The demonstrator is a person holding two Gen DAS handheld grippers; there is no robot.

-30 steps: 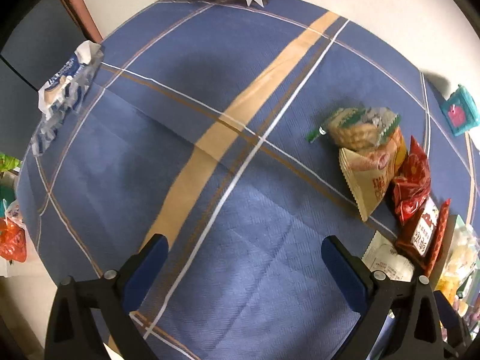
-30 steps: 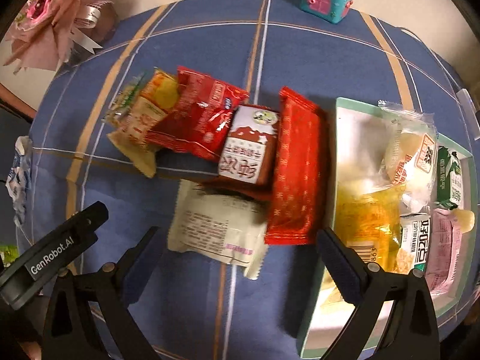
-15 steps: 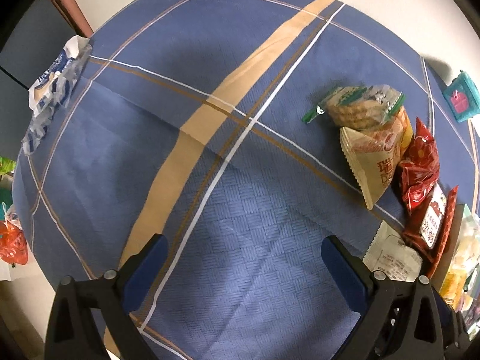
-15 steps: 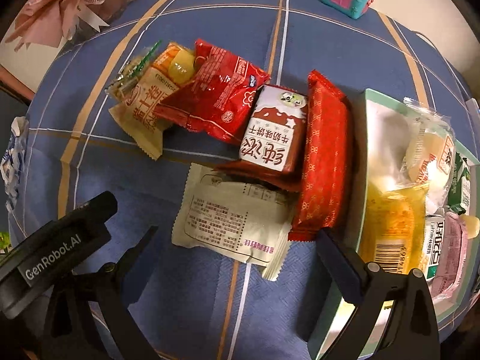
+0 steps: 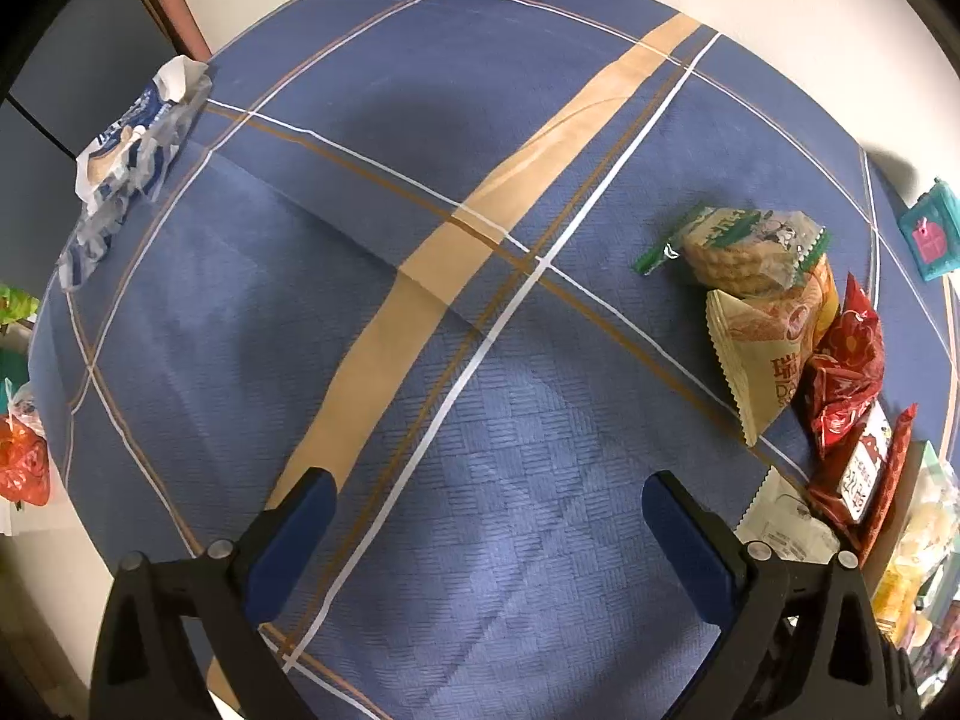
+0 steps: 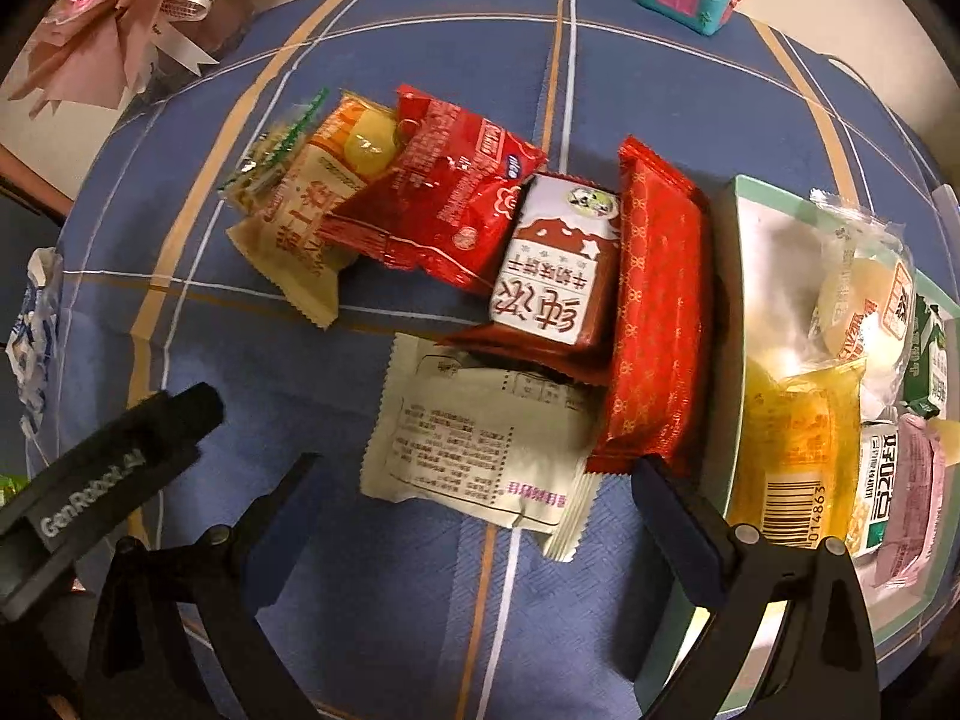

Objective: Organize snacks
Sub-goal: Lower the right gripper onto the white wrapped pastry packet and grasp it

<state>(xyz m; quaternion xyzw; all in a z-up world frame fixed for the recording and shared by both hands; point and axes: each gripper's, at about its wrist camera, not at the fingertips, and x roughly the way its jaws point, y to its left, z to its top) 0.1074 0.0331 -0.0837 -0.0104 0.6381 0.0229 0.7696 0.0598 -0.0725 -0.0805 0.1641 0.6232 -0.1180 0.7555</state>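
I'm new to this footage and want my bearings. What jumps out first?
A jumble of snack packets sits mid-table on the blue plaid cloth: a long red packet beside a red-and-white packet that overlaps a pale packet. To their right, a tray already holds several snacks. Both tools, left and right, hover open and empty.

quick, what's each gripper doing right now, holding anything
Left gripper: open, holding nothing, over bare tablecloth.
Right gripper: open, holding nothing, jaws either side of the white snack packet.
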